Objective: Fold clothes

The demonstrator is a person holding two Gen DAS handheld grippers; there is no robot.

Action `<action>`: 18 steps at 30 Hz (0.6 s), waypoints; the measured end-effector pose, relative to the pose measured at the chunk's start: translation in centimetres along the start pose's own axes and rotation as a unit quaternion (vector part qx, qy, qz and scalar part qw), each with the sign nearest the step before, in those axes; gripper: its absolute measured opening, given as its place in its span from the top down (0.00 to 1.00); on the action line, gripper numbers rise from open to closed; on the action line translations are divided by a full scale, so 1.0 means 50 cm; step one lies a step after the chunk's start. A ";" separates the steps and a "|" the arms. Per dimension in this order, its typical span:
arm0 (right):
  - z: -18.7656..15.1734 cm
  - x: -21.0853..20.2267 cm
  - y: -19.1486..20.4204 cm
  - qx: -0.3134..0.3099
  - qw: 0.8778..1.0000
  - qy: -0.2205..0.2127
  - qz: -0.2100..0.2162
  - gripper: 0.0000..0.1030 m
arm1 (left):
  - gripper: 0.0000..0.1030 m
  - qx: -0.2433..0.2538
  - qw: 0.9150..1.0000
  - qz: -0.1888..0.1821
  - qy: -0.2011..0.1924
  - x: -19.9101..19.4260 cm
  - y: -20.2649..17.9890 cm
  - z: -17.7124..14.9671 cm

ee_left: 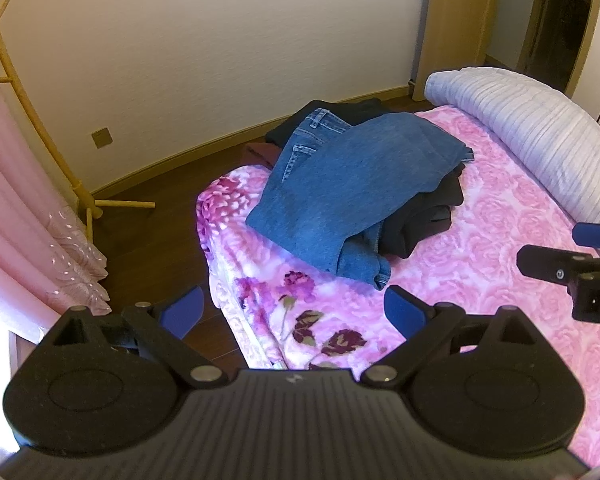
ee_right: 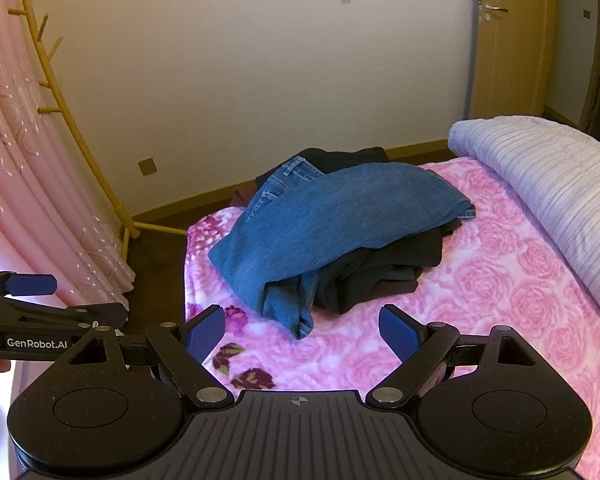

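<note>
I have both grippers hovering above the near end of the bed, and neither touches any cloth. My left gripper (ee_left: 292,312) has its blue-padded fingers (ee_left: 404,314) spread wide with nothing between them; below it lie the corner of the pink rose-patterned fleece blanket (ee_left: 500,208) and the dark wooden floor (ee_left: 160,216). My right gripper (ee_right: 302,332) is likewise released, its blue pads (ee_right: 400,332) well apart over the blanket.

The task's pile sits ahead of both grippers, near the far left corner of the bed. On top is a pair of blue denim jeans (ee_left: 352,188), loosely doubled over, with the waistband and a back pocket toward the wall and a bunched end pointing toward me. Under and just beside the jeans, on the right, lies a heap of crumpled black garments (ee_right: 384,272). A dark maroon piece of cloth (ee_left: 262,152) peeks out at the far edge.

Along the right side of the bed runs a rolled, ribbed pale lilac quilt (ee_left: 532,128). A bamboo coat stand (ee_right: 60,80) and pink curtains (ee_right: 16,152) stand at the left.
</note>
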State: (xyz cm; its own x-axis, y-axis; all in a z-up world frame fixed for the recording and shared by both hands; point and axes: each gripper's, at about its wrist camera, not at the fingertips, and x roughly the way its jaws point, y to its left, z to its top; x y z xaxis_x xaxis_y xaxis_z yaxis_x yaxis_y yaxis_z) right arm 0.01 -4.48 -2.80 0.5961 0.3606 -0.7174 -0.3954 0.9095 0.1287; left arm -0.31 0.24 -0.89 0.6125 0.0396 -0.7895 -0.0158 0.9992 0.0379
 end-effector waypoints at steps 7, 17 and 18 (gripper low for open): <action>-0.001 0.007 0.004 -0.006 1.000 0.004 0.007 0.16 | 0.07 -0.008 1.000 0.008 0.002 -0.001 0.013 -0.011; -0.003 0.032 0.009 -0.013 1.000 0.012 0.014 0.16 | 0.07 0.000 1.000 0.004 0.004 0.024 0.030 -0.026; -0.003 0.039 0.009 -0.013 1.000 0.015 0.013 0.16 | 0.07 0.004 1.000 0.000 0.002 0.031 0.034 -0.026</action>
State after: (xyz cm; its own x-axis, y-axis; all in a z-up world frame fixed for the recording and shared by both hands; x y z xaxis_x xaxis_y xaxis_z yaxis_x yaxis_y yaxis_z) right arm 0.88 -3.41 -4.26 0.5642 0.3774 -0.7344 -0.4283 0.8942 0.1305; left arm -0.41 2.00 -2.84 0.6088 0.0398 -0.7923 -0.0098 0.9990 0.0427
